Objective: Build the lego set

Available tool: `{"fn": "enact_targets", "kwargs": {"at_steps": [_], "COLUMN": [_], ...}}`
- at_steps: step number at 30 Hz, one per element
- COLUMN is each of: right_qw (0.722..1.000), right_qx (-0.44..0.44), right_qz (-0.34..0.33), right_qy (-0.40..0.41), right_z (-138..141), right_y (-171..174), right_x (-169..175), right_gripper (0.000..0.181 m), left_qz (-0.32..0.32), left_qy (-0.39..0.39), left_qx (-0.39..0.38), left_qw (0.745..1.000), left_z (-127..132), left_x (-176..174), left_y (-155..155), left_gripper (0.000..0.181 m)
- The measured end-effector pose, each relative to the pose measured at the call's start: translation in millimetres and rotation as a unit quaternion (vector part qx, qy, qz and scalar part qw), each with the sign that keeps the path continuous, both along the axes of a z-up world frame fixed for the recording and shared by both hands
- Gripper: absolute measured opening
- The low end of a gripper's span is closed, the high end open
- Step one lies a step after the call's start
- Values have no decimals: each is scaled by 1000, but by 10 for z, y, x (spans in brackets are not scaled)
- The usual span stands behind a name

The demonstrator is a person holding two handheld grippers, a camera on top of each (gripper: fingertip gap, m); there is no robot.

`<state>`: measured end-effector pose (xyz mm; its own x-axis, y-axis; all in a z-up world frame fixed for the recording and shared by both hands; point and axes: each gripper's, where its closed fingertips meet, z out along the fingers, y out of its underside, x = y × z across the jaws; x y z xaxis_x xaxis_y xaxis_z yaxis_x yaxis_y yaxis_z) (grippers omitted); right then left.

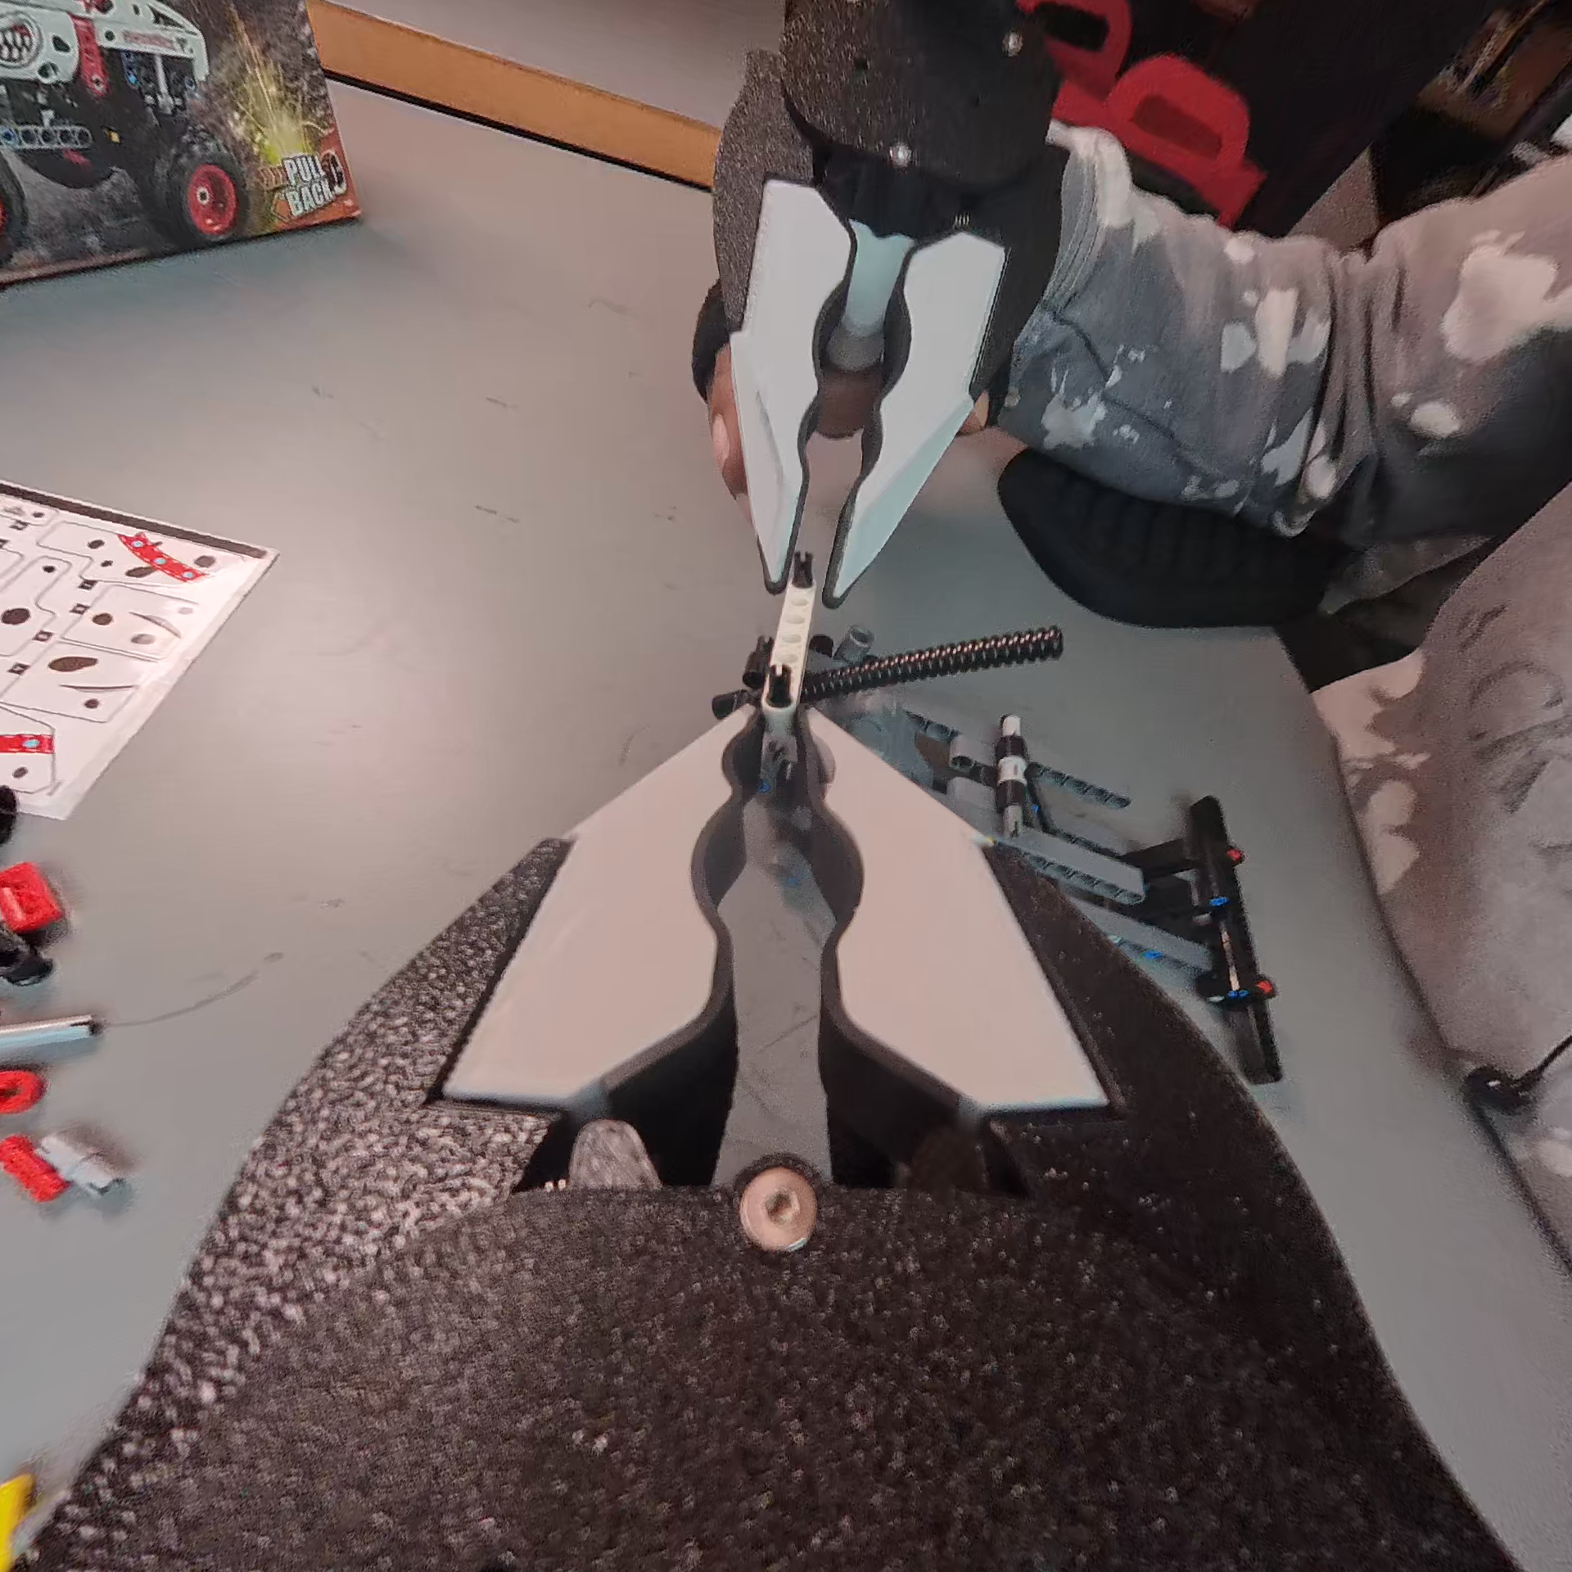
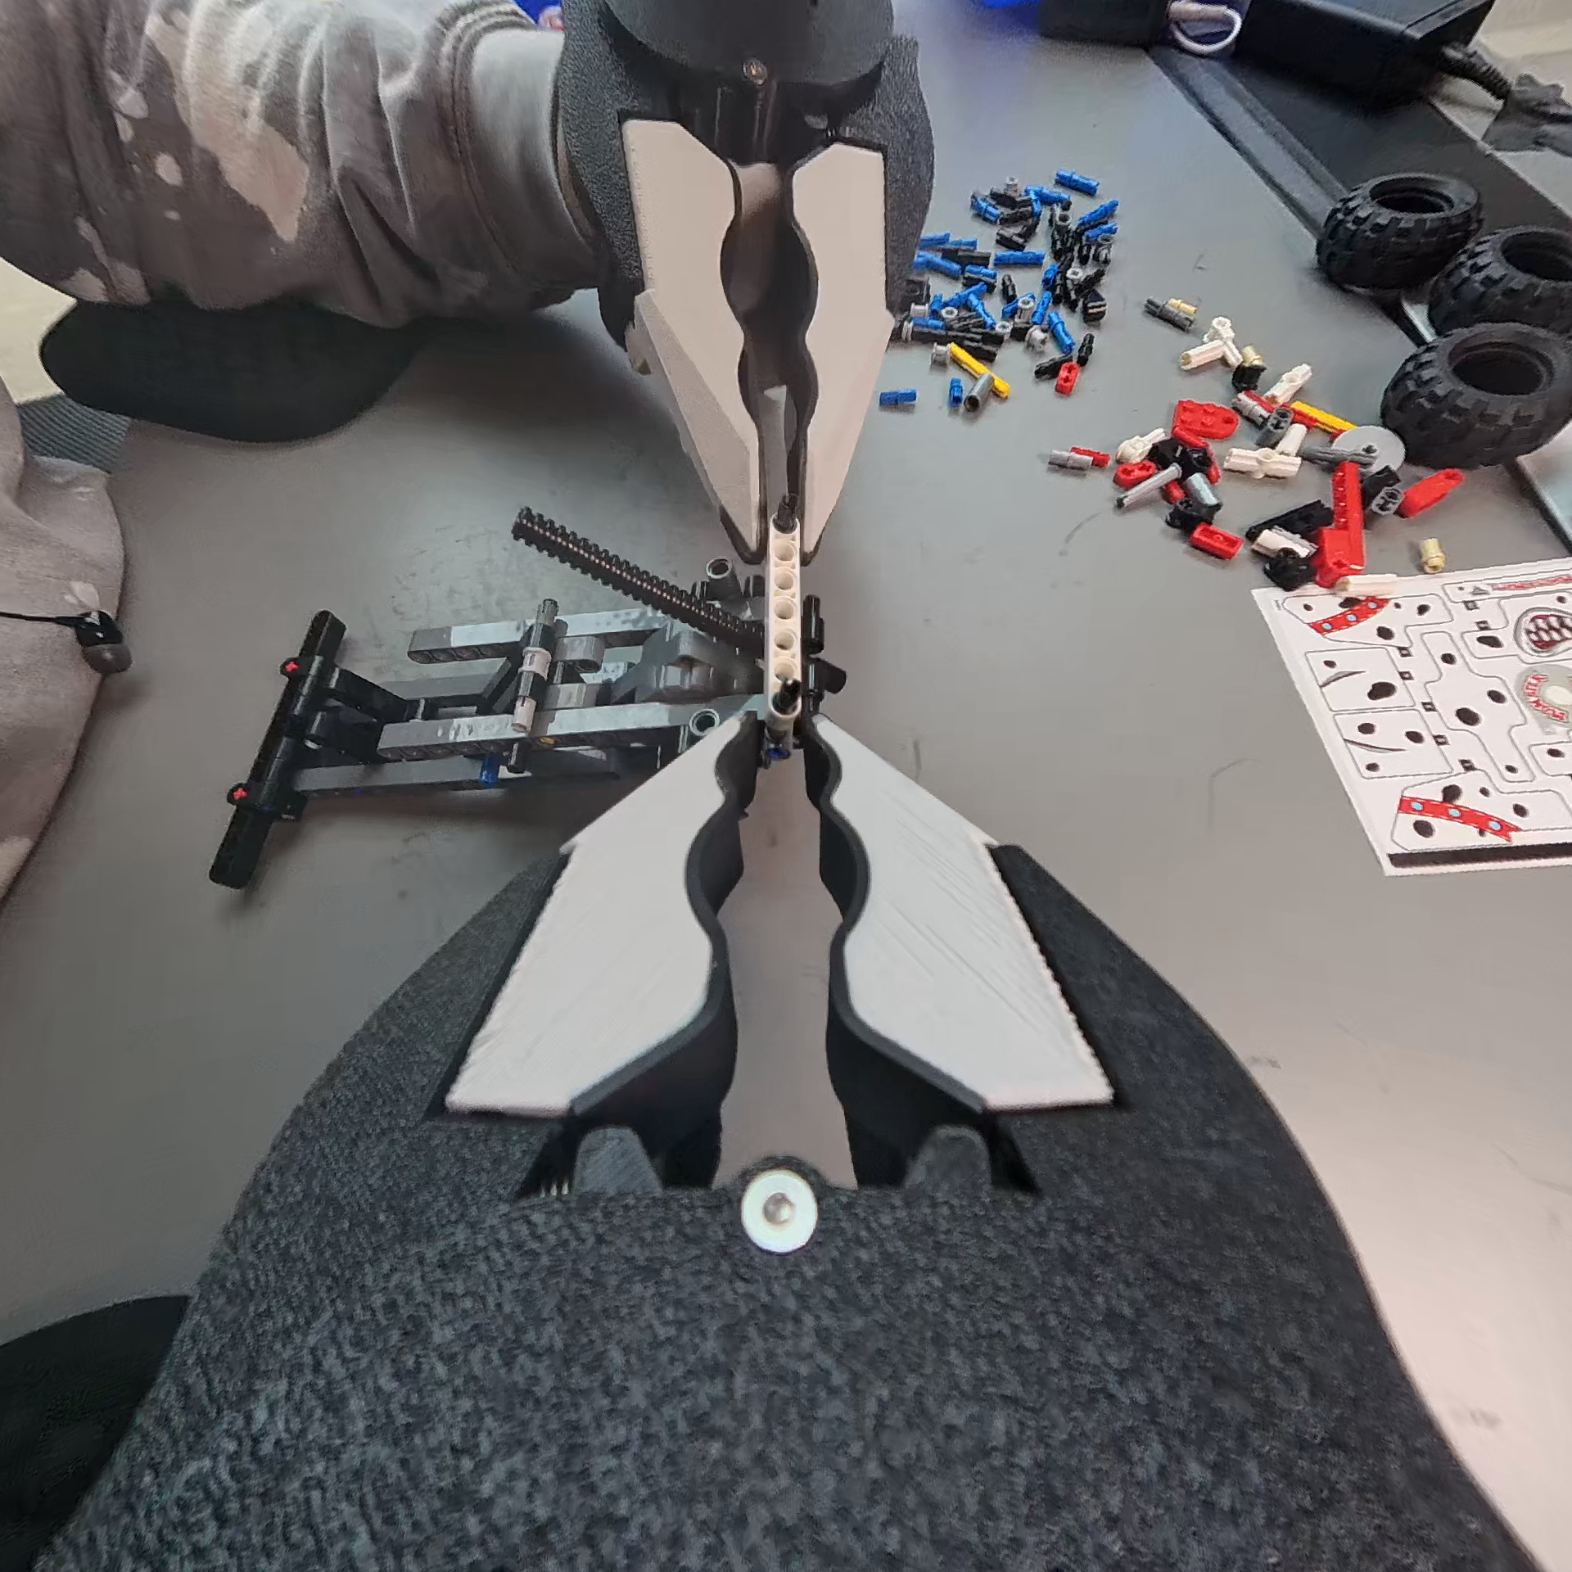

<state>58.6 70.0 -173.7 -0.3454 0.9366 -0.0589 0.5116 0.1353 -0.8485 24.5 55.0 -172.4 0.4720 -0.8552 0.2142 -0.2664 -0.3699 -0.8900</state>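
In the left wrist view, the left claw (image 1: 778, 731) is pinched on the near end of a short white plastic beam with a row of round holes (image 1: 791, 634), which stands up between the two claws. The right claw (image 1: 804, 578), facing it from beyond, grips the beam's far end, where a black pin sticks out. Just behind the beam and to the claw's right, a grey and black lego chassis with a black ribbed rod (image 1: 1106, 851) lies on the grey tabletop (image 1: 425, 408). Far left of the claw lies a white sticker sheet (image 1: 102, 638), and beyond it the set's printed cardboard box (image 1: 162, 128).

In the right wrist view, the right claw (image 2: 778, 736) clamps the beam (image 2: 783, 612) at its near end; the left claw (image 2: 778, 527) holds the far end. The chassis (image 2: 476, 706) lies left of the claw. To the right beyond it are a pile of small blue and black pins (image 2: 1012, 272), mixed red, white and black pieces (image 2: 1259, 476), three black knobby tyres (image 2: 1480, 391) and the sticker sheet (image 2: 1438, 706).
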Motion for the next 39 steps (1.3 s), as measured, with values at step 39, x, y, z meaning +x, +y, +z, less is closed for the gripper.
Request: {"fn": "enact_targets", "kwargs": {"at_steps": [39], "right_qw": [982], "right_qx": [-21], "right_qz": [-45], "right_qy": [182], "right_z": [667], "right_y": [179], "right_x": [-78], "right_gripper": [21], "left_qz": [59], "left_qy": [-450], "left_qx": [-353], "left_qw": [818], "left_z": [607], "left_x": [-162], "left_y": [263], "left_gripper": [7]}}
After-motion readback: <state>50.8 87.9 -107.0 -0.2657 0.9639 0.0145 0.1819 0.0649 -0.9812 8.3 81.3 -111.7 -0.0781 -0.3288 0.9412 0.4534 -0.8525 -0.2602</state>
